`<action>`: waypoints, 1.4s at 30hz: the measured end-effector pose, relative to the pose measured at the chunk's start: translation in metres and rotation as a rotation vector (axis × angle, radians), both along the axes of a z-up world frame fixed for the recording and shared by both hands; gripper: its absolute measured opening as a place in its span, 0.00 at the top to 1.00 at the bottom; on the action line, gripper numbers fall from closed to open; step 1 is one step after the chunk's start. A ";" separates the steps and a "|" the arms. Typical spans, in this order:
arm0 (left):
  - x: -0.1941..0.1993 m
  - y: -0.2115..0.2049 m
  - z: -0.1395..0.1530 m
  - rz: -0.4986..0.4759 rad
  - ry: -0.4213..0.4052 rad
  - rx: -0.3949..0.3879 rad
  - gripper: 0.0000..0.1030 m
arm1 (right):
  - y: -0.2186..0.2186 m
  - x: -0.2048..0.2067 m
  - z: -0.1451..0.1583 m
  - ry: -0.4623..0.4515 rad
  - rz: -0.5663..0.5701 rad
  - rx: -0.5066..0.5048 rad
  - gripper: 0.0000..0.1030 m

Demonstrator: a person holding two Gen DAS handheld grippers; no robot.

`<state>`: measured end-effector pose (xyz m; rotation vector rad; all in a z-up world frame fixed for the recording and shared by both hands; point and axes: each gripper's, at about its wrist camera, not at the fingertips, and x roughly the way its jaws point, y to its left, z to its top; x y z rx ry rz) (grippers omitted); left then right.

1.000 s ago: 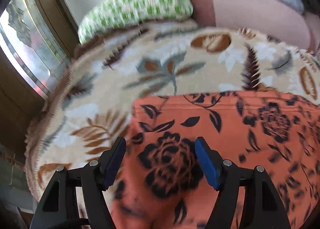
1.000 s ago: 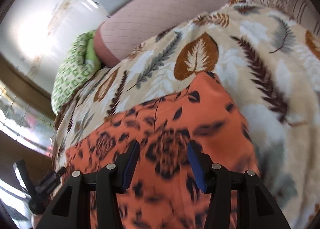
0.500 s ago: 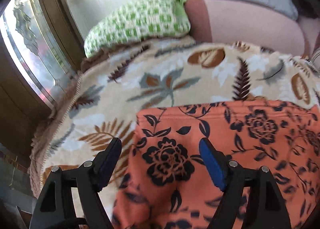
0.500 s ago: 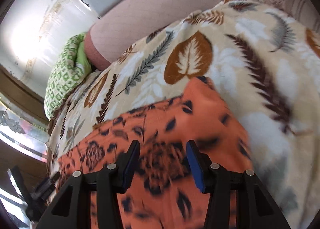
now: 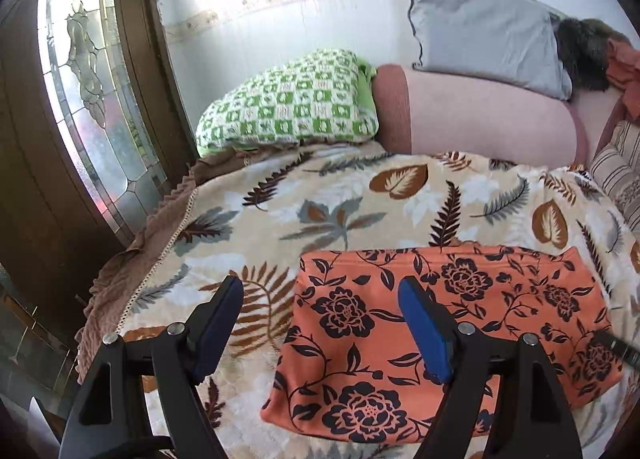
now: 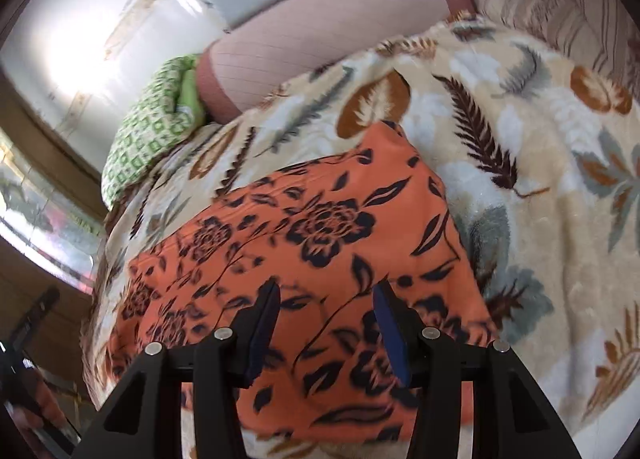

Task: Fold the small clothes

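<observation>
An orange garment with black flowers lies folded flat in a rectangle on a leaf-patterned blanket. My left gripper hovers above the garment's left edge, open, with nothing between its blue pads. In the right wrist view the same orange garment fills the middle. My right gripper hangs over its near part, jaws apart and empty. The tip of the right gripper shows at the garment's right edge in the left wrist view.
A green checked pillow, a pink bolster and a grey cushion lie at the back of the bed. A glass-panelled wooden door stands on the left. A striped cushion sits at the right.
Both grippers have drawn back and up from the garment, so more of the bed shows. The left jaws stand a little wider than a second ago. The garment stays flat.
</observation>
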<state>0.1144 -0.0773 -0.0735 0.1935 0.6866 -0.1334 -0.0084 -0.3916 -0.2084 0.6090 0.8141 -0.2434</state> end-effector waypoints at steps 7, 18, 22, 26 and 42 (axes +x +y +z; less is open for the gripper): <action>-0.018 0.012 0.017 -0.002 -0.027 -0.030 0.22 | 0.004 -0.003 -0.031 0.117 -0.018 0.041 0.50; -0.038 0.036 0.028 0.026 -0.047 -0.057 0.22 | 0.055 0.005 0.002 0.067 0.094 0.048 0.50; -0.041 0.044 0.026 0.037 -0.041 -0.061 0.22 | 0.065 0.022 -0.039 0.192 0.119 0.058 0.50; -0.044 0.050 0.027 0.047 -0.048 -0.060 0.22 | 0.071 0.019 -0.029 0.184 0.125 0.037 0.50; -0.034 0.051 0.008 0.060 -0.001 -0.046 0.22 | 0.107 0.028 0.039 0.006 0.214 0.069 0.50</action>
